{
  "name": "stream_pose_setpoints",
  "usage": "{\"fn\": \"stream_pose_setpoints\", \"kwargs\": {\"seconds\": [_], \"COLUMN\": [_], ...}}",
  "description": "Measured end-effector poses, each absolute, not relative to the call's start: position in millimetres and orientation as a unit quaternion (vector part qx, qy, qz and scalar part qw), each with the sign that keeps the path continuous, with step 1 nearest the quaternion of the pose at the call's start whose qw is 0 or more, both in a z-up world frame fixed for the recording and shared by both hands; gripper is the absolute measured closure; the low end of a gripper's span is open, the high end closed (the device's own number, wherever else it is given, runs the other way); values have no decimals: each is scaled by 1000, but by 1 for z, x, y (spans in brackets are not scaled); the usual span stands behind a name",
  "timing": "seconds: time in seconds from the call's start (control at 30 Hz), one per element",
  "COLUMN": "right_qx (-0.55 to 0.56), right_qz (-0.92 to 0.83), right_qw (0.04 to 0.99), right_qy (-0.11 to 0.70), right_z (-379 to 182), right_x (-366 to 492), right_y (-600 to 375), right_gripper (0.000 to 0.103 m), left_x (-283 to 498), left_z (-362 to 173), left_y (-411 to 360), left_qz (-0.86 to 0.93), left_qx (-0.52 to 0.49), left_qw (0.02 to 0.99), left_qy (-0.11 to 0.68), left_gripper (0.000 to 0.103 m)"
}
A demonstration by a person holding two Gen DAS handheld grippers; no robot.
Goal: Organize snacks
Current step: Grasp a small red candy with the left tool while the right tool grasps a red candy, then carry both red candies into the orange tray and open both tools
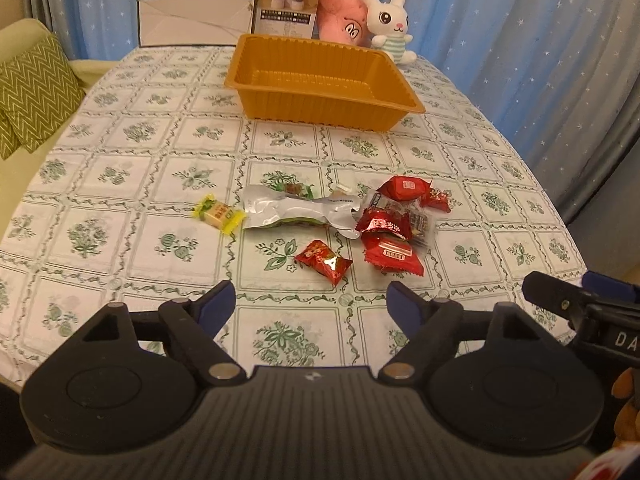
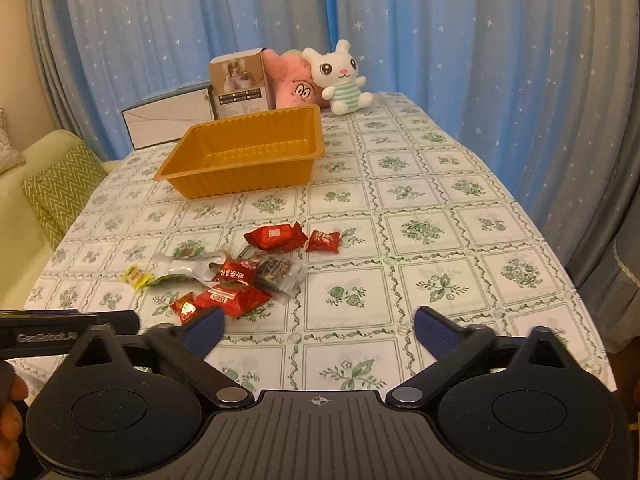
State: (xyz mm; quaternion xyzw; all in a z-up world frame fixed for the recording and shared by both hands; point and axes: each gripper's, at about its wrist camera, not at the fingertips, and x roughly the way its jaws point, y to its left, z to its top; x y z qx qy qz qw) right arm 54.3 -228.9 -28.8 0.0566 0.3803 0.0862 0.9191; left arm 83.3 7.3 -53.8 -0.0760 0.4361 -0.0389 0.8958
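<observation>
Snacks sit in a loose cluster mid-worktop, none in the tray yet: a yellow-green candy (image 1: 219,214) off to the left, a crumpled silver pouch (image 1: 298,212) next to it, a lone red candy (image 1: 323,262) nearest the left gripper (image 1: 310,300), then a tight pile of red wrapped snacks (image 1: 390,236) with a clear-wrapped dark snack (image 2: 276,272) tucked among them, and two more red pieces behind, a larger red pack (image 2: 276,237) and a small red candy (image 2: 323,241). The empty orange plastic tray (image 1: 320,80) stands well beyond the cluster, toward the far end of the floral-cloth worktop (image 1: 120,168). Behind the tray: a white box (image 1: 196,20), an upright product carton (image 1: 288,4), a pink plush (image 1: 344,16) and a white bunny plush (image 1: 390,24), all against the blue star curtain (image 2: 480,40). A sofa with a green zigzag cushion (image 1: 36,92) is off to the left. Left gripper fingers are parted wide, nothing between them, hovering short of the lone red candy. Right gripper (image 2: 318,330) fingers likewise spread and empty; its left finger overlaps the near edge of the red pile in view, contact unclear. Risks: wrappers are slick and crinkly, so a pinch may slip or catch only a twisted end; the overlapping pile could give a double pick or drag neighbours along; the two grippers are close together and could bump; the light tray may slide if nudged on a drop.
</observation>
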Motion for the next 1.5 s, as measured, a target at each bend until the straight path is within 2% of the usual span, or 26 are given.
{"fn": "stream_pose_setpoints", "kwargs": {"seconds": [0.07, 0.23, 0.33, 0.6, 0.7, 0.9, 0.93, 1.0, 1.13, 1.2, 1.27, 1.5], "right_qx": [62, 68, 72, 75, 75, 90, 97, 106, 125, 117, 107, 63], "right_qz": [87, 88, 83, 73, 79, 109, 117, 128, 137, 132, 118, 105], "right_qw": [916, 911, 906, 899, 897, 892, 890, 886, 882, 883, 881, 879], "right_qy": [386, 398, 409, 425, 428, 430, 430, 432, 433, 436, 446, 461], "right_z": [-34, -50, -61, -77, -79, -80, -80, -79, -78, -81, -89, -101], "right_x": [62, 80, 91, 107, 110, 117, 120, 124, 135, 142, 148, 141], "right_y": [-229, -229, -229, -229, -225, -204, -199, -191, -171, -160, -153, -148], "right_gripper": [15, 17, 17, 17, 17, 18, 20, 32, 41, 55, 60, 64], "left_x": [95, 124, 137, 155, 156, 146, 144, 140, 137, 136, 136, 131], "left_z": [-61, -86, -99, -114, -114, -112, -110, -105, -95, -92, -90, -87], "left_y": [6, 8, 9, 4, 4, 13, 17, 24, 38, 42, 44, 41], "left_qz": [-39, -30, -30, -34, -39, -43, -40, -33, -23, -22, -24, -34], "left_qx": [-84, -118, -143, -141, -115, -70, -69, -72, -81, -87, -91, -98], "left_qw": [892, 880, 873, 872, 874, 881, 883, 886, 890, 892, 892, 893], "left_qy": [442, 460, 465, 467, 470, 466, 463, 457, 447, 444, 441, 439], "left_gripper": [33, 62, 68, 71, 82, 85, 85, 85, 85, 85, 85, 85]}}
